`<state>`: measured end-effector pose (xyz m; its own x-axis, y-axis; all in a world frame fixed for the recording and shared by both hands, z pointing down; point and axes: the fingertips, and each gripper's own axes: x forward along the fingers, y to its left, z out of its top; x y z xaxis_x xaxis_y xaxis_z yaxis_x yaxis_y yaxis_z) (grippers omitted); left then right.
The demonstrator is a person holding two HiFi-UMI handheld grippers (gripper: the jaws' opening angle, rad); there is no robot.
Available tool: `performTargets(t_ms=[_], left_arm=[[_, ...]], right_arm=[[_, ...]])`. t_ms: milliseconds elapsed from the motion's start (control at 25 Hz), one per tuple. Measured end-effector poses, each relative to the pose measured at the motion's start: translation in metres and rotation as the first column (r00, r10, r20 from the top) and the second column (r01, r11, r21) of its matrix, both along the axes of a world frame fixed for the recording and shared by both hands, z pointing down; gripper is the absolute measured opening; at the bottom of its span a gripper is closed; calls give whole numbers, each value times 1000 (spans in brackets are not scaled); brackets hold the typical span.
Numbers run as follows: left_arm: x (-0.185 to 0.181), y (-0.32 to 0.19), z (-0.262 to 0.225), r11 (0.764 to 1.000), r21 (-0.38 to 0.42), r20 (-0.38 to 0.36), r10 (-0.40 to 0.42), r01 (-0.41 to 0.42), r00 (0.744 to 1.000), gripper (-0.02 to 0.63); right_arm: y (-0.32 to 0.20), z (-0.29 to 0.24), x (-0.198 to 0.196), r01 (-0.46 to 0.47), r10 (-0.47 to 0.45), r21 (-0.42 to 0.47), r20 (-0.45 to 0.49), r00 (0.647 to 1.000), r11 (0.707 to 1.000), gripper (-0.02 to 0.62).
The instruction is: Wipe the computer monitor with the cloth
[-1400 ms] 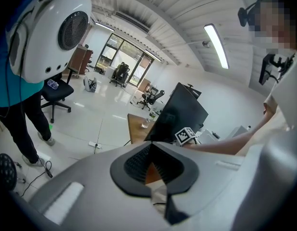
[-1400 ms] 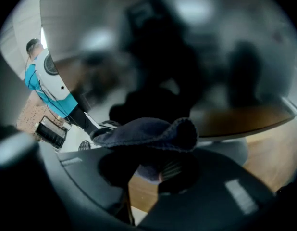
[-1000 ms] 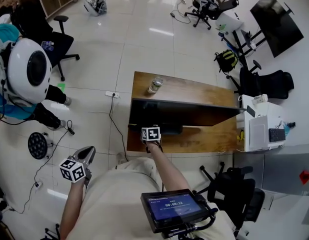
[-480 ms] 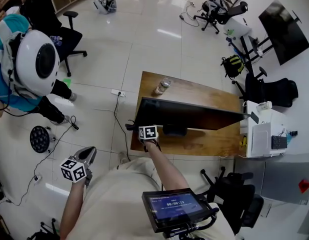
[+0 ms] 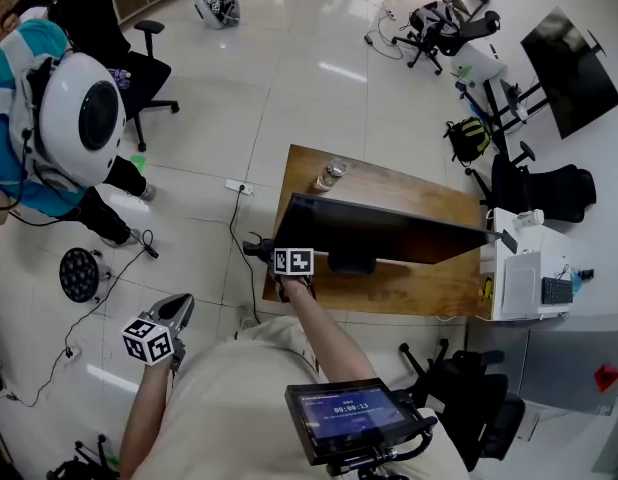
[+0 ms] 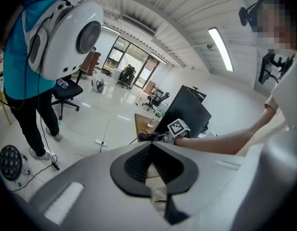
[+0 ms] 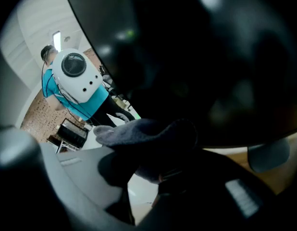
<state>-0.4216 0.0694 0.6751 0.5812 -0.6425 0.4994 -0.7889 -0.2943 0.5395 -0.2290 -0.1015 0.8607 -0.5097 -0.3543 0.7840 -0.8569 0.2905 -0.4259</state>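
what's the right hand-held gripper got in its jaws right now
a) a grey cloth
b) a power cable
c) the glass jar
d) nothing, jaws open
A: in the right gripper view the right hand-held gripper is shut on a bunched grey cloth, which is held up against the dark monitor.

The right gripper (image 5: 261, 251) holds a dark grey cloth (image 5: 252, 247) at the left edge of the wide black monitor (image 5: 389, 233) on the brown wooden tabletop (image 5: 389, 184).
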Motion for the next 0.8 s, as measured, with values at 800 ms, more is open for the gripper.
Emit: performTargets(t_ms=[800], left_arm=[[25, -16, -9, 997, 69, -29, 28, -26, 999, -8]], right_arm=[[-26, -183, 0, -25, -35, 343, 168, 985, 939, 95]])
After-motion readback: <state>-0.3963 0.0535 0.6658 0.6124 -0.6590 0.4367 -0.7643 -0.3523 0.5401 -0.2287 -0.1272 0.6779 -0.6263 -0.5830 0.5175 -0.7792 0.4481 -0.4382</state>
